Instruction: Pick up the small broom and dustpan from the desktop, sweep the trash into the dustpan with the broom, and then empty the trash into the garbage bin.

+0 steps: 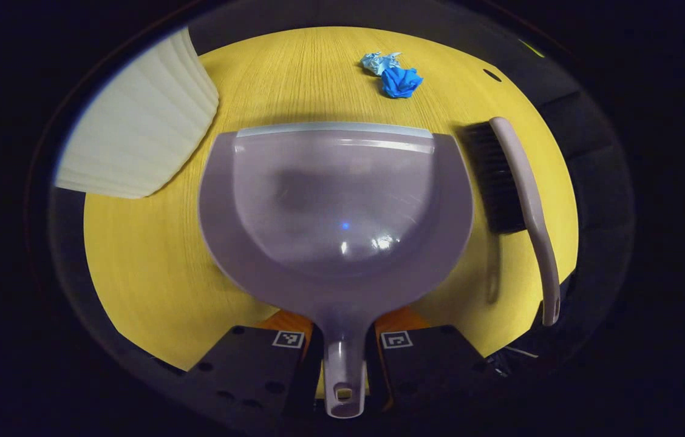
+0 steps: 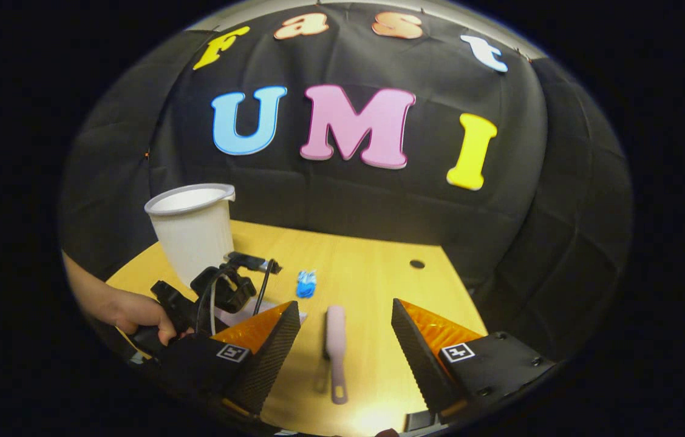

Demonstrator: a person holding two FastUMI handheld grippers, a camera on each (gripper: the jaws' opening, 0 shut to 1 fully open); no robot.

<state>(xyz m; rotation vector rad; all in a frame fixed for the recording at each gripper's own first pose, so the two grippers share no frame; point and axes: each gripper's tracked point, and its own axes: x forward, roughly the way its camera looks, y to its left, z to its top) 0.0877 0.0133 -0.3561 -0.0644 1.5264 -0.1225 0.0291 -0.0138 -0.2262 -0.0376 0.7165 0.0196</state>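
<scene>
In the left gripper view, the left gripper [image 1: 342,349] sits nearest, its two fingers closed on the handle of the dustpan [image 1: 336,206], which lies flat on the yellow desktop [image 1: 136,267]. To the left stands the white garbage bin [image 1: 136,127]. Beyond the pan's front edge lies the crumpled blue trash [image 1: 394,74]. To the right rests the small broom [image 1: 521,200], bristles toward the pan.

In the right gripper view, a hand [image 2: 130,312] at the left grasps the other gripper. The right gripper [image 2: 345,340] hovers wide open above the broom's handle, touching nothing. Small square markers sit on the fingers; no readable writing.
</scene>
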